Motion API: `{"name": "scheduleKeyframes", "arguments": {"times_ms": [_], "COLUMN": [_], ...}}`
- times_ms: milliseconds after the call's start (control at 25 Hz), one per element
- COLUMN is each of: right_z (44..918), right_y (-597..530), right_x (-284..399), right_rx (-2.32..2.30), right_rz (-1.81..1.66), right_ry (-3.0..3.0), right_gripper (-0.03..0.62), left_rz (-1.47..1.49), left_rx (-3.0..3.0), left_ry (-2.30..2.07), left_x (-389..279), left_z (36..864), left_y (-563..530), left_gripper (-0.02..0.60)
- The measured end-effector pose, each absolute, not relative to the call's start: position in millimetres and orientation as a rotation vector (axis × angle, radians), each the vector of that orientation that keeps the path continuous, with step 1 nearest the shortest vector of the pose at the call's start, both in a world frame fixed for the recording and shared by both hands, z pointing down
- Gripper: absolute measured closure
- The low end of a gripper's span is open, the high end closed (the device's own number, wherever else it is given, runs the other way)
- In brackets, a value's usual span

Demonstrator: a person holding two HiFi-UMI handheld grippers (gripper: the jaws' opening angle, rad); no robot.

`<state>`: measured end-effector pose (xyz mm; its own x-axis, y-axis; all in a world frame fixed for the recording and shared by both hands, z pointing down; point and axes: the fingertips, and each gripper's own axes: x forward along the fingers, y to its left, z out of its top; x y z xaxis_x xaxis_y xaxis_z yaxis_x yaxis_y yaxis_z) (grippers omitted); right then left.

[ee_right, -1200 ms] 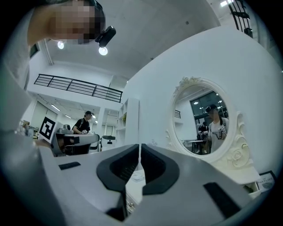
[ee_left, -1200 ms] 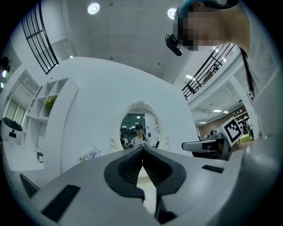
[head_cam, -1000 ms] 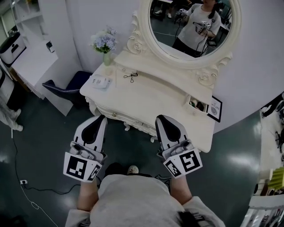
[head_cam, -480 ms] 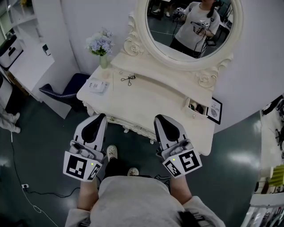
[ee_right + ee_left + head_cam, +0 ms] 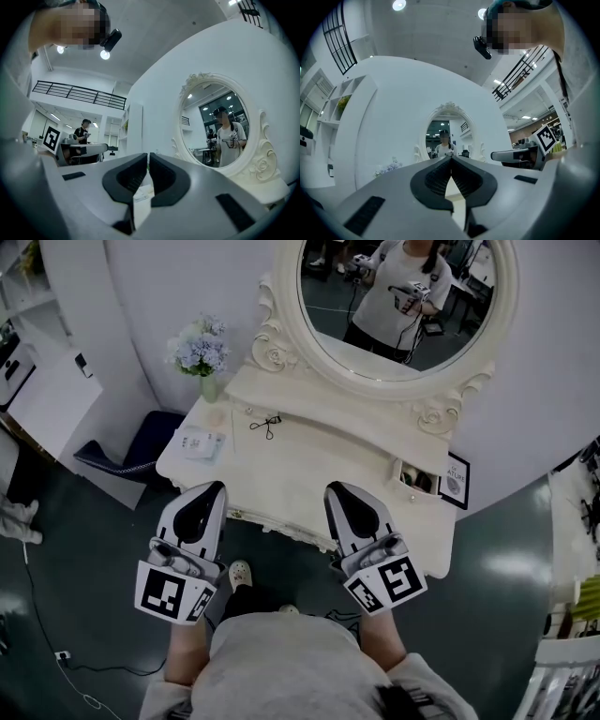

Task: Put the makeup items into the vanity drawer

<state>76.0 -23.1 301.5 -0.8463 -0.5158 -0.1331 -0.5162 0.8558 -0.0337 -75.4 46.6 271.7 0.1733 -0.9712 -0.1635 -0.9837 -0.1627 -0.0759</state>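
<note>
Both the left gripper (image 5: 208, 491) and right gripper (image 5: 339, 491), closed and empty at the vanity's (image 5: 319, 465) front edge, could knock the rear-left eyelash curler (image 5: 265, 424) unless opened.

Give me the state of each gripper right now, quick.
Left gripper: closed, holding nothing.
Right gripper: closed, holding nothing.

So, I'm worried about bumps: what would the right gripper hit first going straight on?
Likely the mirror frame, low on its left side, after the right gripper passes above the vanity top; depth is unclear.
</note>
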Motion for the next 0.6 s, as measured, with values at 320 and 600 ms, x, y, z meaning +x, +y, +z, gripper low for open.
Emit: {"name": "scheduleKeyframes", "arguments": {"times_ms": [320, 600], "right_z": [296, 298], "right_y": [-58, -80], "right_x": [47, 21], "right_rx": [-0.863, -0.918], "right_rz": [0.001, 0.0], "right_ry": [2.87, 2.856], "right_gripper": [0.567, 0.568], "left_rz": [0.105, 0.104], "left_rx": [-2.324, -2.374], "left_ry": [1.863, 1.811], "left_x": [-105, -131], "left_z": [268, 271], "left_y": [5, -25], "left_gripper": [0.566, 0.566]}}
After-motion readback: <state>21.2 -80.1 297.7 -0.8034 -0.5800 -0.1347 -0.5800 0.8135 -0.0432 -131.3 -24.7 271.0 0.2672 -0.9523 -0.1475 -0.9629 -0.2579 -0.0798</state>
